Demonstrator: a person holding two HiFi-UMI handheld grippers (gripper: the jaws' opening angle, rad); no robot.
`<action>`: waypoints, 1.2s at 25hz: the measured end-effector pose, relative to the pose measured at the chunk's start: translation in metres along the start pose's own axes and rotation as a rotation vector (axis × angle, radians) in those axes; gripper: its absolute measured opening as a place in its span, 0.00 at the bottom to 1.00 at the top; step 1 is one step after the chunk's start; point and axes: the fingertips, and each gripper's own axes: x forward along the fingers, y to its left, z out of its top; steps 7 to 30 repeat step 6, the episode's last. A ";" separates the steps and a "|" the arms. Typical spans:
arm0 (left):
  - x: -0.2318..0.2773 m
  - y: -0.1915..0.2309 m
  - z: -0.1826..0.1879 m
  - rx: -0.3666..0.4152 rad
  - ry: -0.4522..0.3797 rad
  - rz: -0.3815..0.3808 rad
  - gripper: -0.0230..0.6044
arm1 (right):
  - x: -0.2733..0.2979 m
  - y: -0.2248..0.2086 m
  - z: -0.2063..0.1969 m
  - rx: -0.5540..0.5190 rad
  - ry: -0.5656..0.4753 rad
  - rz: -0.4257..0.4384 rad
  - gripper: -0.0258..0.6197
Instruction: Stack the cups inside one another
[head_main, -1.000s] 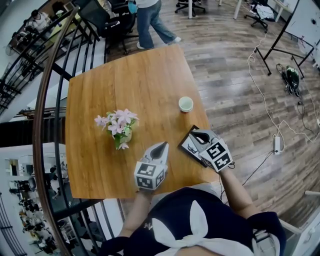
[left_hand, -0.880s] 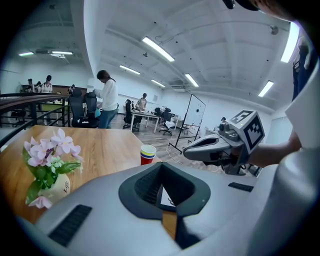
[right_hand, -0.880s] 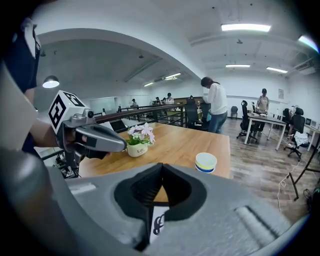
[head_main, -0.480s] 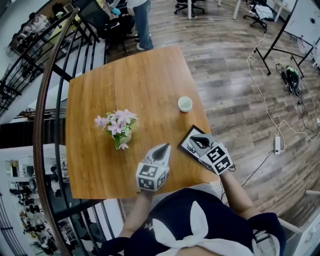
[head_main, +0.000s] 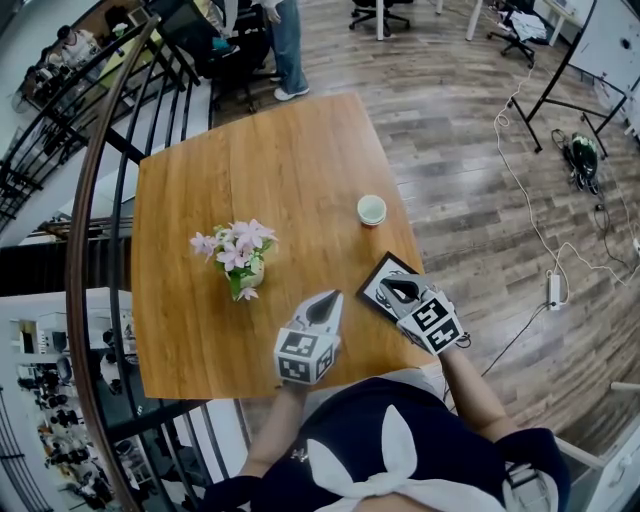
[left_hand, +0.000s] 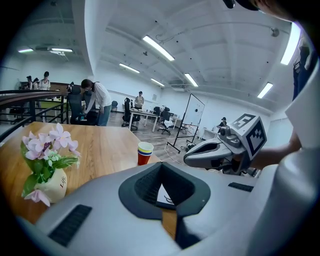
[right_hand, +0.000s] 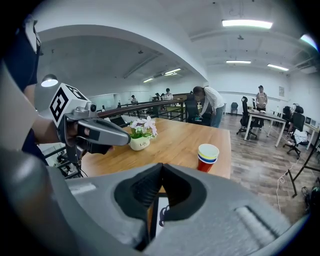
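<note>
I see the cups nested in 1 stack on the bench, well right of the flower vase. Nearer me than the vase, the left gripper and right gripper both have fingers closed, holding nothing.

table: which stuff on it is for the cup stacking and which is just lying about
For the job: cups, nested in one stack; left hand-held gripper and right hand-held gripper, both shut and empty.

Lying about: flower vase; black-edged card.
</note>
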 end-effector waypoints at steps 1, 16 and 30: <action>0.000 0.000 0.000 -0.001 0.001 -0.001 0.06 | 0.001 0.001 0.000 -0.001 0.002 0.001 0.04; 0.001 0.003 -0.003 -0.007 0.009 -0.006 0.06 | 0.006 0.003 0.000 -0.005 0.009 0.004 0.04; 0.001 0.003 -0.003 -0.007 0.009 -0.006 0.06 | 0.006 0.003 0.000 -0.005 0.009 0.004 0.04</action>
